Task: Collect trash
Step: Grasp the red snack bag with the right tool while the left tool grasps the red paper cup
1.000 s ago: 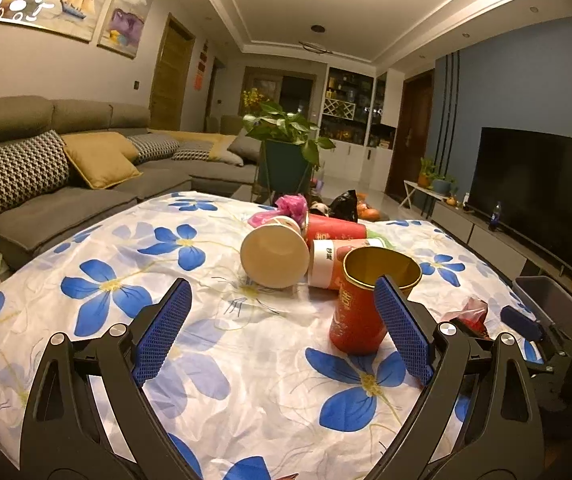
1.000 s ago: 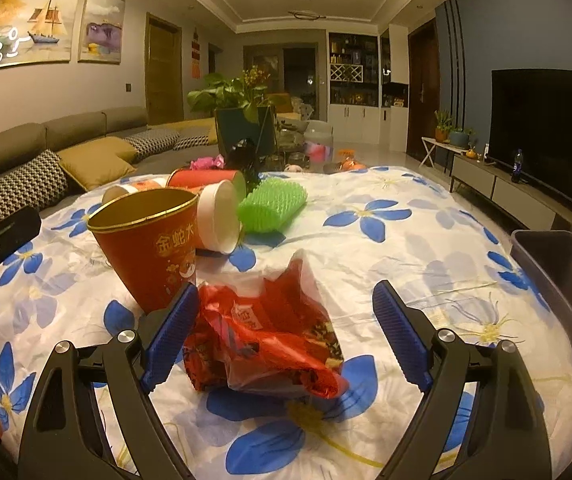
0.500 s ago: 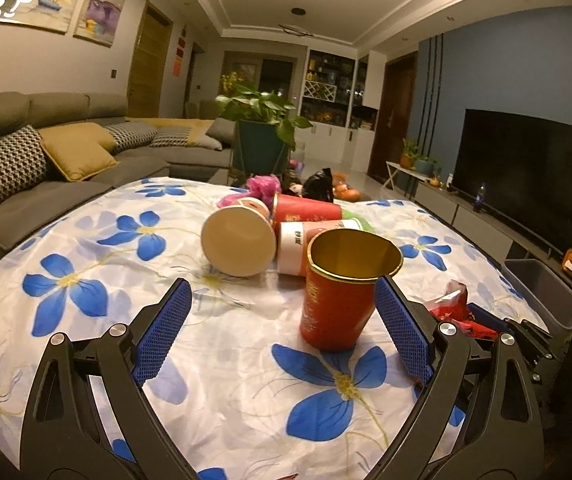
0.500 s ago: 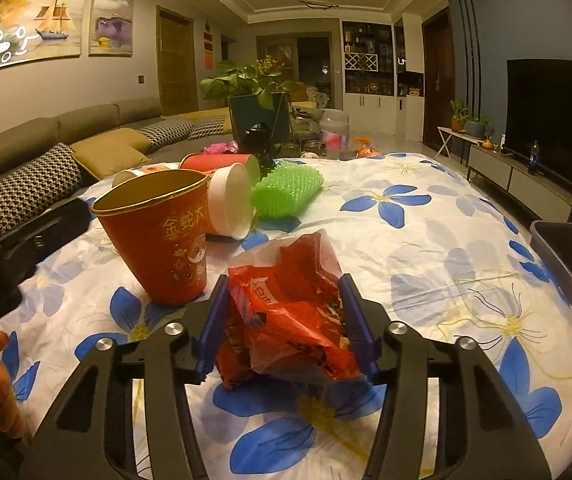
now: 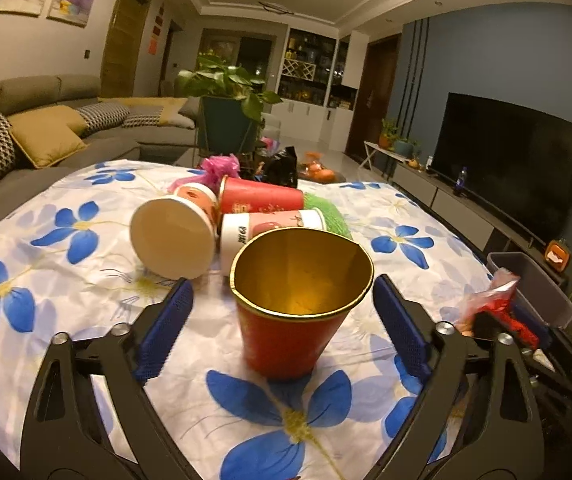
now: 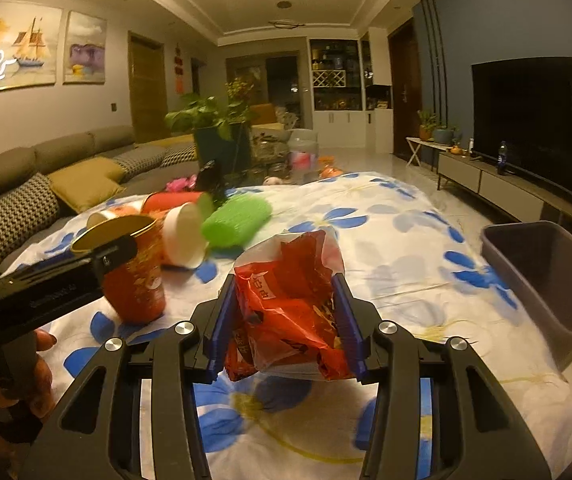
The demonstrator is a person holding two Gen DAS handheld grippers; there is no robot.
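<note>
The right hand-held gripper (image 6: 286, 316) pinches a crumpled red snack wrapper (image 6: 292, 304) at lower centre, above the flowered worktop (image 6: 390, 248). The left hand-held gripper (image 5: 282, 316) is spread wide around an upright red cup (image 5: 294, 320), pads apart from it. A grey bin (image 6: 546, 272) sits at the right edge.

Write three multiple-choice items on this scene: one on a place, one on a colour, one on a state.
1. Where is the grey bin?
A. at the table's right edge
B. on the sofa
C. under the TV

2. What colour is the upright cup inside?
A. white
B. gold
C. blue

3. The right gripper is:
A. open, empty
B. shut on the snack bag
C. shut on a cup

Answers: A, the bin sits by the tablecloth's right side; B, its lining shines gold; B, both pads press the bag.
</note>
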